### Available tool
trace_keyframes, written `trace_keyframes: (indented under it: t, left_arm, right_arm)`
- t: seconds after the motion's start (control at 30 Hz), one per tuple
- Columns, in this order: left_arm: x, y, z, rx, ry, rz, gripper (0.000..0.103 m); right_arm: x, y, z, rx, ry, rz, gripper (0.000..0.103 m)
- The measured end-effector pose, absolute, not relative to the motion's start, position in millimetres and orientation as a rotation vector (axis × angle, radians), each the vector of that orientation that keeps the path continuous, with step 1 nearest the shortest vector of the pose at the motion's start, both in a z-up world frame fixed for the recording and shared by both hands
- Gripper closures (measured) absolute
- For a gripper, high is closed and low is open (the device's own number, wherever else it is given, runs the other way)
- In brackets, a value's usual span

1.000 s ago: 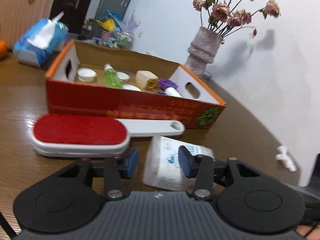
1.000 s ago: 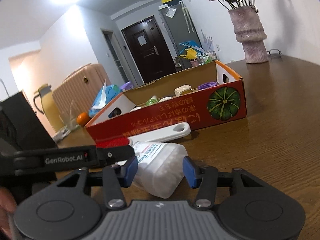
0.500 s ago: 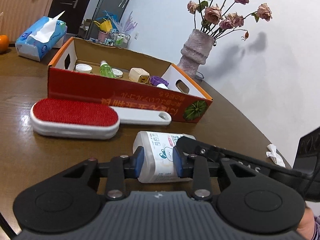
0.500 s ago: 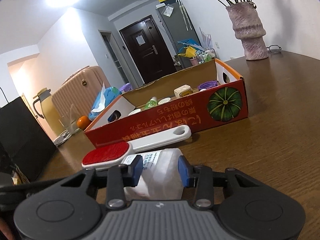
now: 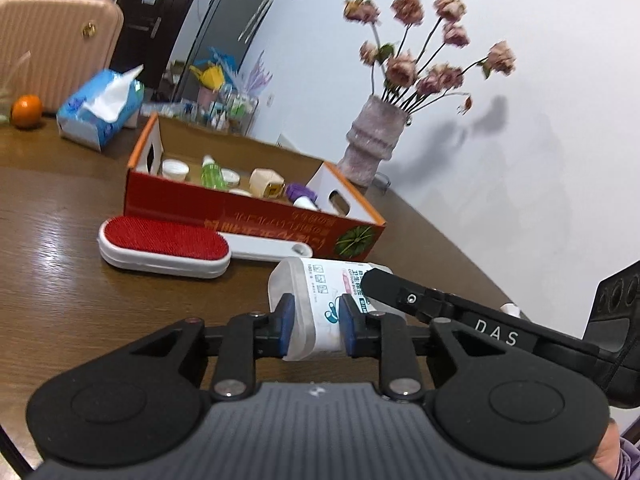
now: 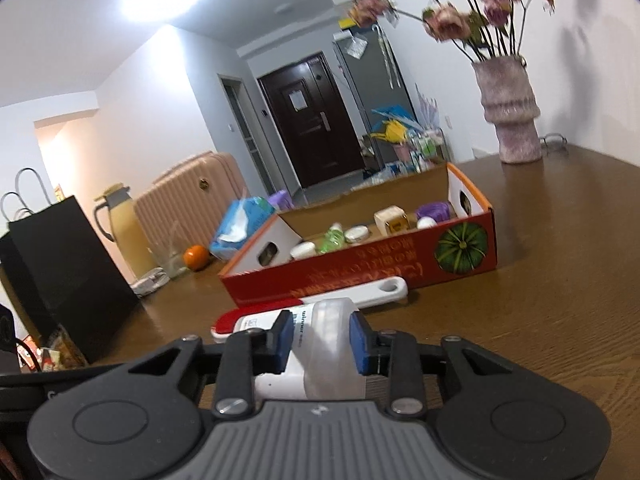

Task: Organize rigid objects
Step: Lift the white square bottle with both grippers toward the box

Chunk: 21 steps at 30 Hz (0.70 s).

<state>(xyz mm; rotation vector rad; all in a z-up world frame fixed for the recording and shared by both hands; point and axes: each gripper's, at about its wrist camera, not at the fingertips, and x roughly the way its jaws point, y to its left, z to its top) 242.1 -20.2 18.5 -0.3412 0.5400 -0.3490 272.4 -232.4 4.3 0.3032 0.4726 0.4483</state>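
Observation:
A clear cotton-swab box (image 5: 316, 300) with a white label is held off the table by both grippers. My left gripper (image 5: 315, 326) is shut on one end of it. My right gripper (image 6: 320, 338) is shut on the other end (image 6: 324, 344), and its black body reaches in from the right in the left wrist view (image 5: 460, 316). A red-and-white lint brush (image 5: 164, 247) lies on the wooden table in front of the red cardboard box (image 5: 240, 220), which holds several small bottles and jars. The brush also shows in the right wrist view (image 6: 360, 292), as does the cardboard box (image 6: 360, 276).
A vase of dried roses (image 5: 372, 148) stands behind the red box at the right. A blue tissue pack (image 5: 100, 114) and an orange (image 5: 26, 110) sit at the far left. A black bag (image 6: 60, 280), a thermos (image 6: 120, 228) and a glass (image 6: 170, 258) stand left.
Both grippers closed from open onto the cotton-swab box and lifted it off the table. The view has risen; the brush and red box now sit lower and farther away.

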Motion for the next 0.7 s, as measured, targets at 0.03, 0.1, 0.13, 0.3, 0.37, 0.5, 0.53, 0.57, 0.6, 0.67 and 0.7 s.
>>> trace_keyframes:
  t: [0.03, 0.1, 0.13, 0.3, 0.37, 0.5, 0.53, 0.57, 0.6, 0.67, 0.7]
  left_arm:
    - [235, -20, 22, -0.338, 0.529, -0.348, 0.079]
    - [223, -18, 27, -0.335, 0.512, -0.345, 0.079]
    - [217, -17, 30, -0.334, 0.504, -0.343, 0.079]
    - [193, -16, 41, -0.324, 0.463, -0.340, 0.079]
    - [184, -16, 46, -0.318, 0.448, -0.339, 0.079]
    - [169, -15, 52, -0.311, 0.422, -0.338, 0.079]
    - [166, -14, 52, -0.310, 0.417, -0.338, 0.079]
    - [164, -13, 53, -0.311, 0.414, -0.338, 0.079]
    - [162, -13, 53, -0.312, 0.412, -0.336, 0.079]
    - [160, -11, 54, -0.313, 0.408, -0.333, 0.079]
    - [160, -9, 55, -0.313, 0.406, -0.331, 0.079]
  right_arm:
    - [266, -232, 8, 0.300, 0.464, 0.453, 0.073]
    - [255, -230, 14, 0.296, 0.448, 0.463, 0.073]
    - [249, -229, 17, 0.293, 0.441, 0.468, 0.073]
    - [225, -226, 30, 0.277, 0.403, 0.479, 0.073]
    - [217, -225, 36, 0.269, 0.390, 0.482, 0.073]
    - [203, -223, 44, 0.256, 0.366, 0.487, 0.073]
    - [201, -222, 45, 0.255, 0.362, 0.488, 0.073]
    - [199, -221, 45, 0.254, 0.361, 0.490, 0.073]
    - [197, -220, 46, 0.252, 0.359, 0.493, 0.073]
    - [196, -218, 48, 0.250, 0.357, 0.497, 0.073]
    - [196, -217, 49, 0.248, 0.354, 0.498, 0.073]
